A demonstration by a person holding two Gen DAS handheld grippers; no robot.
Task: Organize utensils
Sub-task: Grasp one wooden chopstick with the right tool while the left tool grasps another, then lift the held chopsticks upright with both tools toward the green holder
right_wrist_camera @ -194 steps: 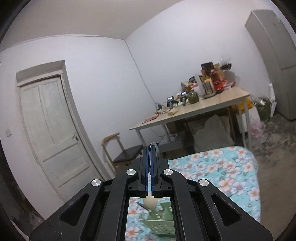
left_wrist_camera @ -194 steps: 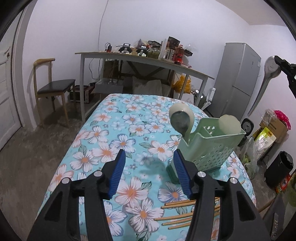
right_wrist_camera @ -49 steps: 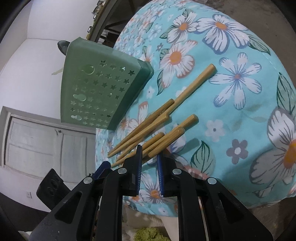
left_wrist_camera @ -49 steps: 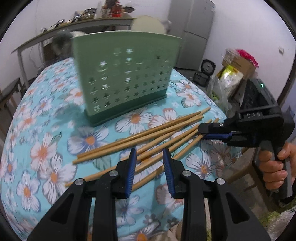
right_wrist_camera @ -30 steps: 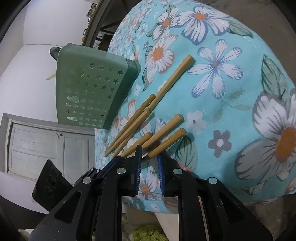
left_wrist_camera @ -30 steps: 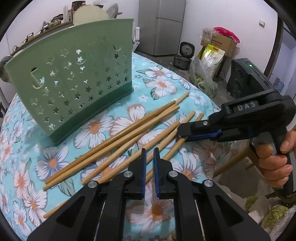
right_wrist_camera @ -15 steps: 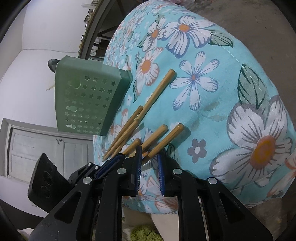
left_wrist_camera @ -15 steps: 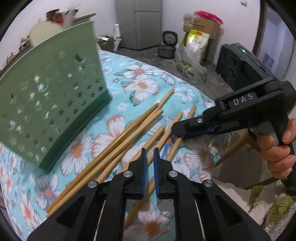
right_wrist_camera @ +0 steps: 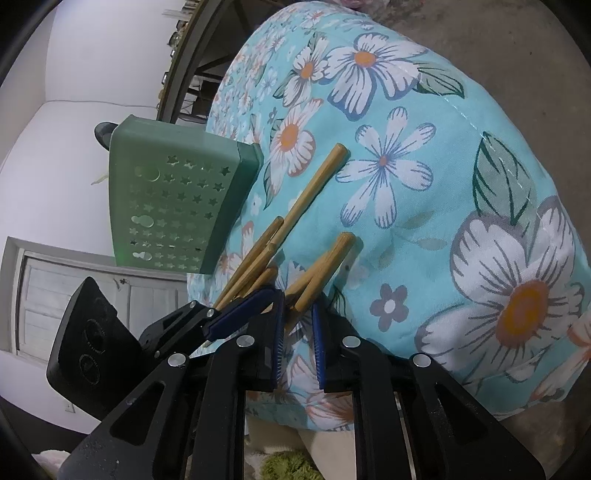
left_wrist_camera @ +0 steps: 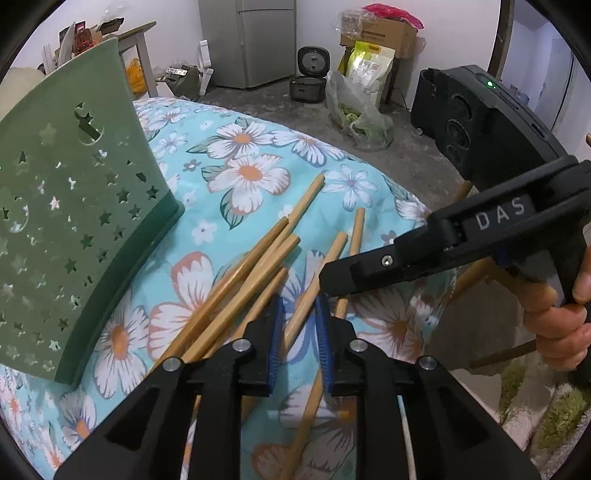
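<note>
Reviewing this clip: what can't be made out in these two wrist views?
1. Green holder: both views show only its perforated wall; contents hidden.
2. Chopsticks: near ends hidden under gripper bodies, both views; count uncertain.
3. Left gripper, right gripper: own views; whether pads pinch a chopstick is unclear.

**Behind my work: a cluttered room**

I see a floral tablecloth (left_wrist_camera: 251, 173) over the counter. Beyond it, a grey fridge (left_wrist_camera: 247, 40), a black rice cooker (left_wrist_camera: 310, 74), a yellow bag (left_wrist_camera: 369, 70), a cardboard box (left_wrist_camera: 384, 33). A white door (right_wrist_camera: 74, 295) shows elsewhere.

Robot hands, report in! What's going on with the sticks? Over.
Left gripper and right gripper both partly open, each straddling chopsticks on the floral cloth. Green holder alongside. Grippers crowd each other.
</note>
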